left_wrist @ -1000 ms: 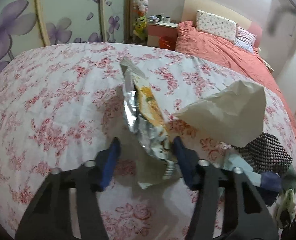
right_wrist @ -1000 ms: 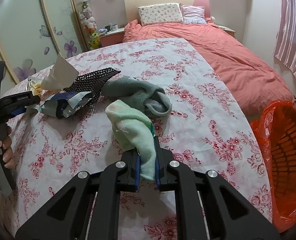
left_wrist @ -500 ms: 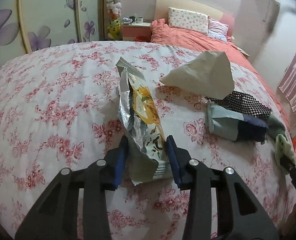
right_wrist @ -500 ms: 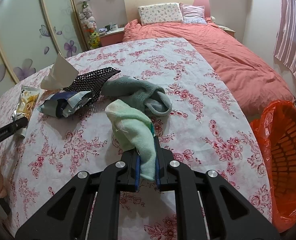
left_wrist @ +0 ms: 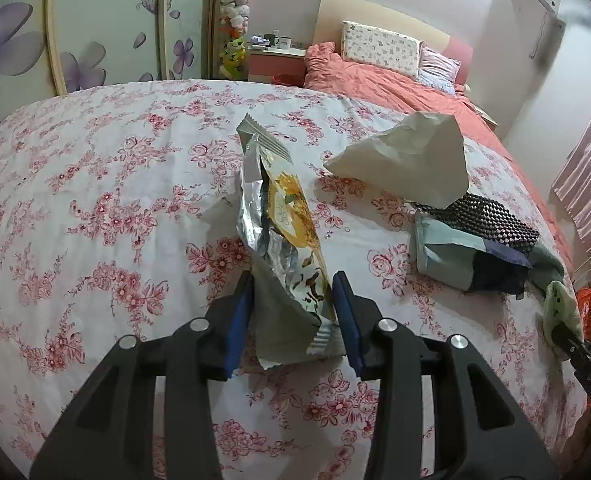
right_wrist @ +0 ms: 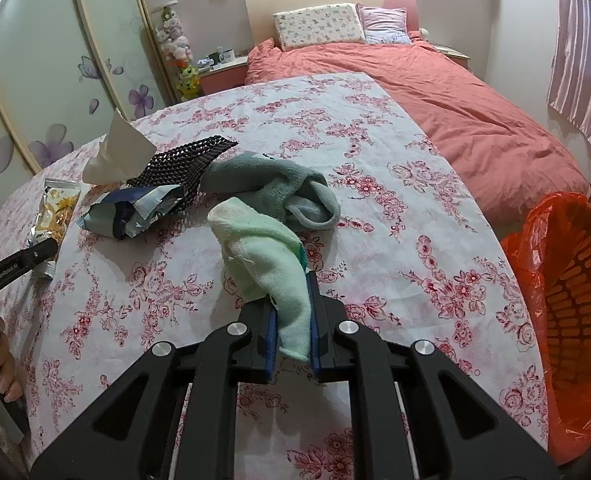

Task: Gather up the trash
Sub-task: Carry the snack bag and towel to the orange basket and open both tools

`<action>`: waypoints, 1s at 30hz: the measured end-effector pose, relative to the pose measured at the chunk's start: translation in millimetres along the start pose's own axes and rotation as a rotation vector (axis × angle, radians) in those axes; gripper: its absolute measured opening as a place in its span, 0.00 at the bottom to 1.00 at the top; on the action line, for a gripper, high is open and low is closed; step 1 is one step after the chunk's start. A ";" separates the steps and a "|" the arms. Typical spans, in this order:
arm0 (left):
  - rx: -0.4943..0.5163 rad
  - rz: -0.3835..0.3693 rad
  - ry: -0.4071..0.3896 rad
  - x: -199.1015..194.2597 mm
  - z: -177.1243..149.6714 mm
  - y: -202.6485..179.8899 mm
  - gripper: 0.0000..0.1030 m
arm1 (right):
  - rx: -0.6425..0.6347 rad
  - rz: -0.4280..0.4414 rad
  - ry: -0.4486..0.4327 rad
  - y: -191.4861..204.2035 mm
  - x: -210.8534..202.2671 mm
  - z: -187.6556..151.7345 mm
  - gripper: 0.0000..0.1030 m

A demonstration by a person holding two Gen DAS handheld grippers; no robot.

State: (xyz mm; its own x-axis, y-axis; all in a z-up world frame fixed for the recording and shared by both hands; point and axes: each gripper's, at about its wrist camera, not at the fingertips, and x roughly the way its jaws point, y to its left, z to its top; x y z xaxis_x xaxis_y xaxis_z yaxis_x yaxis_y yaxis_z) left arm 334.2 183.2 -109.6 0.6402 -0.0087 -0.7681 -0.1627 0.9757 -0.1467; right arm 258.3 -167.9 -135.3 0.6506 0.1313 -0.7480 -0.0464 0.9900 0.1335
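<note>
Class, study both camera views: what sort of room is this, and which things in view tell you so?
Most likely a bedroom: a bed with pillows, a nightstand beside it, and sliding wardrobe doors with flower prints.

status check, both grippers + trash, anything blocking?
Left gripper open, straddling snack wrapper, not pinched. Right gripper shut on light green cloth. Orange-lined bin right of table; path looks clear.
</note>
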 end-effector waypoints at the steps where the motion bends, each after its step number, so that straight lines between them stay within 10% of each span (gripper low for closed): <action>1: -0.002 -0.002 0.000 -0.3 0.1 1.1 0.40 | 0.003 0.004 0.000 -0.1 0.2 -0.1 0.11; 30: 0.130 -0.017 -0.079 -47.2 -1.0 -37.7 0.29 | 0.017 0.022 -0.112 -8.1 -59.1 0.6 0.10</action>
State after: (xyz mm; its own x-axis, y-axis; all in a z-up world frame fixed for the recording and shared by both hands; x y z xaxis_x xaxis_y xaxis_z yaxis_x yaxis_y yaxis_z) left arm 309.4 146.7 -68.4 0.6997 -0.0136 -0.7143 -0.0554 0.9958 -0.0733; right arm 220.7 -183.7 -91.8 0.7305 0.1452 -0.6673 -0.0493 0.9858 0.1605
